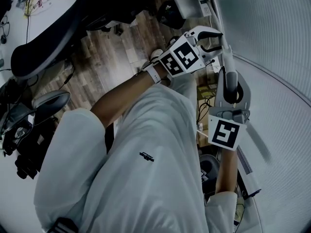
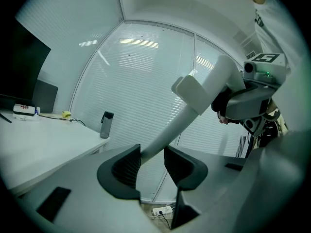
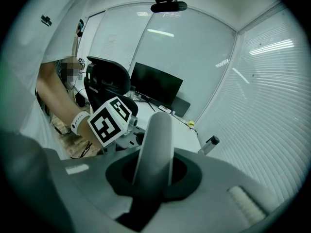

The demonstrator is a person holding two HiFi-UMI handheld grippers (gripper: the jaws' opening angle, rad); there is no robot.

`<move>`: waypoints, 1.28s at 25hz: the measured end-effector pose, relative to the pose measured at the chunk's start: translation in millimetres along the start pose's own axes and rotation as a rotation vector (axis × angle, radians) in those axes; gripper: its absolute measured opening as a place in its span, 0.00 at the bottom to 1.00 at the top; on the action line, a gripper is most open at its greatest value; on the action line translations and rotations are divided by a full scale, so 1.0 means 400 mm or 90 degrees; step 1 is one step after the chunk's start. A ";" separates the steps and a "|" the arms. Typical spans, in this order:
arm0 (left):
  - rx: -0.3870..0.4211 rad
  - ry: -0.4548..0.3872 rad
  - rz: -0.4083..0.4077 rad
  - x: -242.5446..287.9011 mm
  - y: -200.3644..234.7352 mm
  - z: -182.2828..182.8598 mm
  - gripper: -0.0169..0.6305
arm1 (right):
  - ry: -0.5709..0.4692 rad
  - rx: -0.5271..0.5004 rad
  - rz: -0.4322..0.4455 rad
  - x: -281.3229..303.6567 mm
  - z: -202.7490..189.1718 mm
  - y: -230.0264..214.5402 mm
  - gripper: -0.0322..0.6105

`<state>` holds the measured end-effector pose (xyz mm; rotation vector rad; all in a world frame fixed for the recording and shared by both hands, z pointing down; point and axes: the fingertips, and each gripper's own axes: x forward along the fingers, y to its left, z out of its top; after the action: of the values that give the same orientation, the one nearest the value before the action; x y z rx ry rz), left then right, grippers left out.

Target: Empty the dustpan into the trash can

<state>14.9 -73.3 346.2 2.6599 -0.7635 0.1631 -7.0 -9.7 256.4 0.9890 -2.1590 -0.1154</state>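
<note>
A long white handle [image 1: 227, 57] of the dustpan runs down the right side of the head view; its pan end is out of sight. My left gripper [image 1: 216, 39] is shut on the handle's far end, and in the left gripper view the handle [image 2: 194, 106] rises from between the dark pads [image 2: 127, 166]. My right gripper [image 1: 228, 77] is shut on the same handle lower down, its marker cube towards me. The right gripper view has the handle [image 3: 155, 144] clamped in the jaws, with the left gripper's marker cube [image 3: 111, 120] beyond it. No trash can shows clearly.
White blinds [image 1: 272, 57] close off the right side. An office chair [image 1: 63, 33] stands on the wooden floor [image 1: 112, 57] at left. A desk [image 2: 39, 140] carries a bottle [image 2: 105, 124], and a monitor [image 3: 155, 86] stands behind. A power strip [image 2: 160, 210] lies on the floor.
</note>
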 end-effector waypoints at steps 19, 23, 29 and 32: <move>0.036 0.062 -0.083 0.230 -0.218 -0.032 0.26 | 0.004 0.102 -0.078 -0.162 -0.209 -0.137 0.13; 0.041 0.077 -0.096 0.282 -0.264 -0.059 0.26 | 0.004 0.131 -0.091 -0.192 -0.272 -0.158 0.13; 0.036 0.092 -0.112 0.329 -0.290 -0.080 0.26 | 0.010 0.158 -0.108 -0.203 -0.318 -0.183 0.13; 0.030 0.103 -0.121 0.352 -0.306 -0.100 0.26 | 0.021 0.176 -0.115 -0.207 -0.350 -0.192 0.13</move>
<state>199.0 -31.1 374.0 2.7037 -0.4594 0.3452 168.2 23.1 279.7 1.3342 -2.0888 0.1151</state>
